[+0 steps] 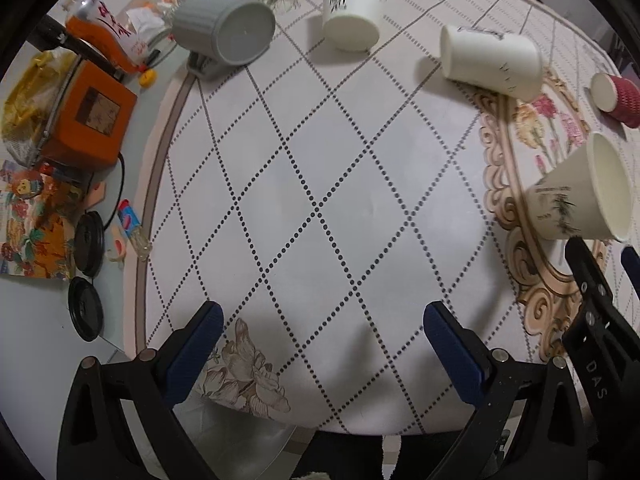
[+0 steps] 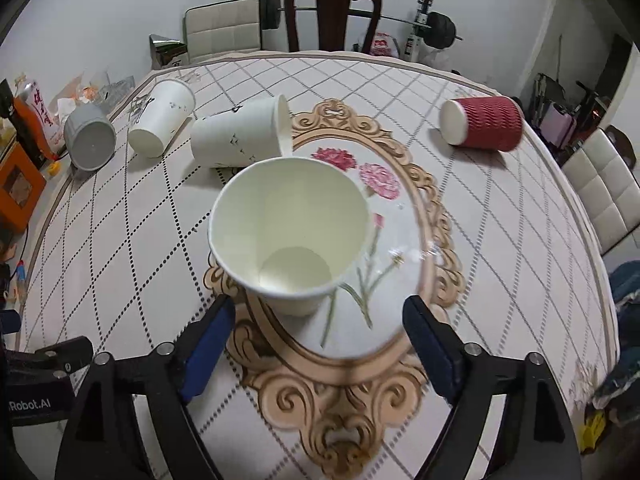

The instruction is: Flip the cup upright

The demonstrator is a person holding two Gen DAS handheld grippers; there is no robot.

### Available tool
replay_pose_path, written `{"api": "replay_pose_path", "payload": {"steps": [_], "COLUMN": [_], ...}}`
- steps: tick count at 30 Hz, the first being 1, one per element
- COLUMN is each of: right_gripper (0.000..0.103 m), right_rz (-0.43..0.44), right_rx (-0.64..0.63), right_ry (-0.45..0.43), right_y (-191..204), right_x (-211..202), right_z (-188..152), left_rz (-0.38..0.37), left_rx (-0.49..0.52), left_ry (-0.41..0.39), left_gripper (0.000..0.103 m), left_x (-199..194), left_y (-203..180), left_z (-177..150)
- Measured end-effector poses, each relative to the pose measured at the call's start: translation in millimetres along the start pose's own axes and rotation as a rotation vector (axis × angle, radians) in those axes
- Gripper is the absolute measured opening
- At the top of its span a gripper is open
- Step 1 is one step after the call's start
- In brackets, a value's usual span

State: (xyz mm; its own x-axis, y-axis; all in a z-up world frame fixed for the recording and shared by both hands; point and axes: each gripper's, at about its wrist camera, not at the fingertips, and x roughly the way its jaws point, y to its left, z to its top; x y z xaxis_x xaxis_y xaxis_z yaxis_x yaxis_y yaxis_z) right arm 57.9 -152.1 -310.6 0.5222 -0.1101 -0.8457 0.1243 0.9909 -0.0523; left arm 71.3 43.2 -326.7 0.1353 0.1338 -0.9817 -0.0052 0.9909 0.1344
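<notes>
A white paper cup [image 2: 290, 236] stands upright on the patterned tablecloth, just ahead of my open right gripper [image 2: 316, 336], between but apart from its blue pads. It also shows at the right edge of the left wrist view [image 1: 580, 196]. Another white paper cup [image 2: 240, 136] lies on its side behind it. A third white cup [image 2: 162, 118], a grey ribbed cup [image 2: 90, 140] and a red ribbed cup [image 2: 482, 122] also lie on their sides. My left gripper [image 1: 320, 332] is open and empty over bare cloth.
The round table's left edge [image 1: 140, 240] borders a cluttered shelf with an orange box [image 1: 86, 120], black lids [image 1: 86, 308] and packets. Chairs [image 2: 332, 12] and a barbell stand behind the table. A padded chair [image 2: 600, 188] is at the right.
</notes>
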Motion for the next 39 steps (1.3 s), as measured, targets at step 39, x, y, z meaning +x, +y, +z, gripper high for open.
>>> {"api": "replay_pose_path", "payload": {"steps": [39], "right_gripper": [0.103], "right_rz": [-0.017], "right_rx": [0.021], "right_ry": [-0.210], "right_y": [-83], "right_x": [-383], "right_z": [-16], "left_rz": [-0.076], "left_rx": [-0.069], "left_ry": [-0.520], "left_gripper": [0.102], "left_x": [-319], "left_y": [31], "left_z": [-139]}}
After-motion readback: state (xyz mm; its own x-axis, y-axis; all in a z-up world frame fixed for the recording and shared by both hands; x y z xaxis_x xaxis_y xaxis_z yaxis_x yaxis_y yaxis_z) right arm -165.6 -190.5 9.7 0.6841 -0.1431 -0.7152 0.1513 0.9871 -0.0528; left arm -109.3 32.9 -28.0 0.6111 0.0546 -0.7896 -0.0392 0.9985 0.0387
